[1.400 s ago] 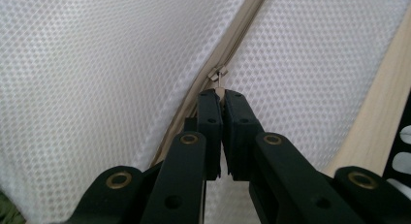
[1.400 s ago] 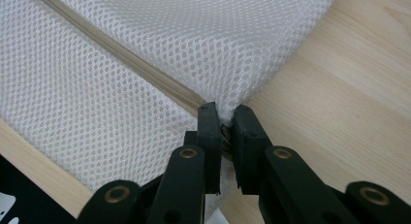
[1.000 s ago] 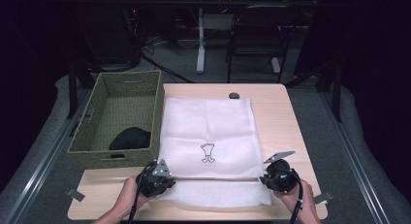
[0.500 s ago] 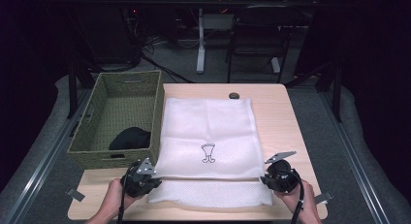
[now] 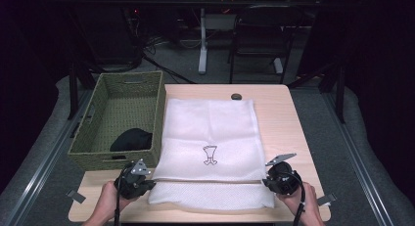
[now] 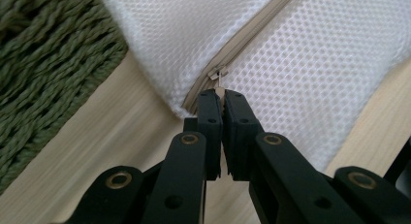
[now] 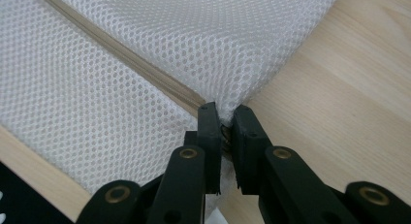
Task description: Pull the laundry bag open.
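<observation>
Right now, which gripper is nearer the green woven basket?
Left. The left gripper sits just below the basket corner, pinching the mesh bag zipper pull; the right gripper holds the bag's far corner.

White open-weave mesh laundry bag (image 5: pixel 210 133), beige cloth zipper (image 6: pixel 242 40) (pull probably metal); matt pale-wood table (image 5: pixel 284 113); rough woven green basket (image 5: pixel 98 118).

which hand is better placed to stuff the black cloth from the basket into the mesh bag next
Left: the left gripper sits beside the basket with the black cloth; the right gripper pins the mesh bag at its far corner.
</observation>
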A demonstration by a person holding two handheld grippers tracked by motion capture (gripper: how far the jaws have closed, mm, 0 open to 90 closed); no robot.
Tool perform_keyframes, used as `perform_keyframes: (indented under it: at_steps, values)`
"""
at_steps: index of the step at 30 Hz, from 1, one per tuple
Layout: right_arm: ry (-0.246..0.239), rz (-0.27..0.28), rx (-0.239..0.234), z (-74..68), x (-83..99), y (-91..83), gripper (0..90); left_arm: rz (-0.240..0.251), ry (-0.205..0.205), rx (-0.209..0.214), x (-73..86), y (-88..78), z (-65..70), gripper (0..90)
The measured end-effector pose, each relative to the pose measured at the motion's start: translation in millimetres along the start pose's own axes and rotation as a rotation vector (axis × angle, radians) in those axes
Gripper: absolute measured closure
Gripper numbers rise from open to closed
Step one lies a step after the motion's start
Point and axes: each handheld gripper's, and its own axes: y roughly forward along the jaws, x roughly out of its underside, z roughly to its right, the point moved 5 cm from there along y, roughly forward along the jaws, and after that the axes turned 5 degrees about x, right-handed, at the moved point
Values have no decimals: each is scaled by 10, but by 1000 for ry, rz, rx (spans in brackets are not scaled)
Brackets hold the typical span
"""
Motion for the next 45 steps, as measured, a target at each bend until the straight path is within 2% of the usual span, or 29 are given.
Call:
perform_keyframes:
  at_steps: [3,4,5,7,8,9,12,15,18,21,28,29,30,31,33,35,36,37,38,39,41,43,45]
  values:
    - [3,-6,5,1,1,10,837,0,-23,10,41,-29,-36,869]
    - [12,-10,-7,-14,1,15,837,-7,-21,10,52,-35,-44,869]
    - [2,-20,6,-23,-2,33,839,-19,-17,-4,62,-32,-50,869]
    - [2,-24,6,-25,-4,42,840,-27,-29,6,71,-38,-75,869]
    - [12,-28,-9,-31,-4,55,841,-28,-24,-2,72,-36,-80,869]
    - [5,-35,-7,-28,-2,65,841,-25,-36,15,76,-32,-87,869]
    - [23,-32,-19,-24,1,67,839,-38,-51,22,74,-22,-93,869]
    - [-2,-36,-13,-23,-9,79,834,-55,-66,22,47,-17,-78,868]
    - [15,-37,1,-21,-16,82,788,-56,-72,29,34,4,-60,857]
    - [17,-29,-5,-20,-9,76,770,-53,-66,39,24,-9,-45,830]
    - [12,-37,-2,-26,11,48,613,-34,-71,106,-8,-11,32,772]
    - [22,-24,-24,-47,13,19,543,-29,-60,117,-28,-1,50,740]
    - [22,-24,-24,-47,13,19,543,-29,-60,117,-28,-1,50,715]
    - [13,-12,-14,-35,6,3,507,-28,-59,128,-44,11,68,715]
    - [10,10,-28,-37,-9,-45,432,-24,-47,129,-65,29,85,666]
    - [-1,45,-41,-36,-29,-87,346,-8,-46,135,-91,19,93,555]
    - [-1,45,-41,-36,-29,-87,346,-8,-46,135,-91,19,93,516]
    - [-23,68,-53,-46,-38,-111,282,-1,-47,137,-98,11,98,469]
    - [-23,68,-53,-46,-38,-111,282,-1,-46,132,-100,4,94,469]
    - [-43,98,-63,-72,-61,-140,240,24,-56,143,-105,-31,93,408]
    - [-51,105,-67,-83,-70,-148,209,40,-56,136,-108,-71,84,387]
    - [-64,134,-81,-113,-101,-170,176,72,-61,150,-111,-118,88,322]
    - [-89,155,-84,-156,-139,-192,143,90,-60,132,-113,-174,82,226]
